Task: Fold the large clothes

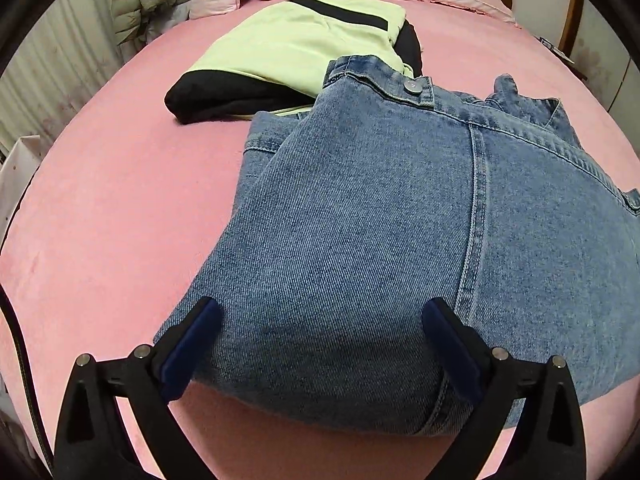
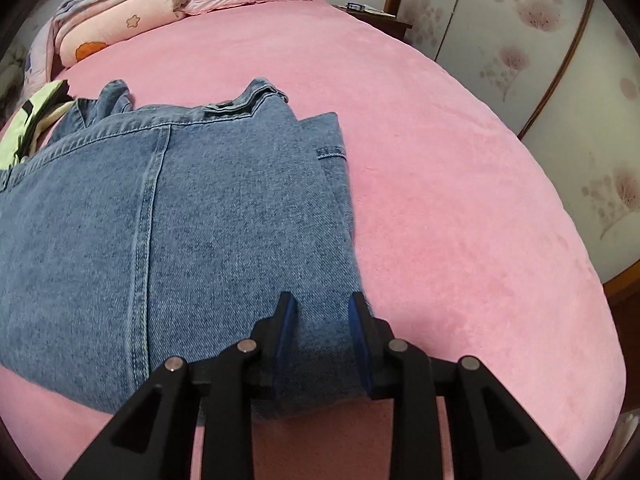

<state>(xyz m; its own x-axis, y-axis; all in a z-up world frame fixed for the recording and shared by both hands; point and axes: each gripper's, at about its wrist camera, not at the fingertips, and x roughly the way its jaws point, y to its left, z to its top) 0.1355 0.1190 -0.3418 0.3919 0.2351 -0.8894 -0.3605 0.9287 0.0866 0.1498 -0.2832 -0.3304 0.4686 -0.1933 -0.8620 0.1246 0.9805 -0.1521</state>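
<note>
Folded jeans (image 1: 360,220) lie near front edge of bed (image 1: 112,208).

Left gripper (image 1: 320,344) spread wide, straddling near fold, gripping nothing.

Right gripper (image 2: 322,340) narrowed, pinching near right corner.

Denim likely heavy, thick, non-slippery; take hold at fold edge.

Open bed right; sweater (image 1: 296,52) behind.

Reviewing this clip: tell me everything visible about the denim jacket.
The denim jacket is mid-blue, stonewashed, with stitched seams and a metal button. It lies folded on the pink bed cover, its far edge overlapping a green-and-black garment. The left gripper straddles its near fold, jaws wide; the right gripper brackets its near corner.
</note>
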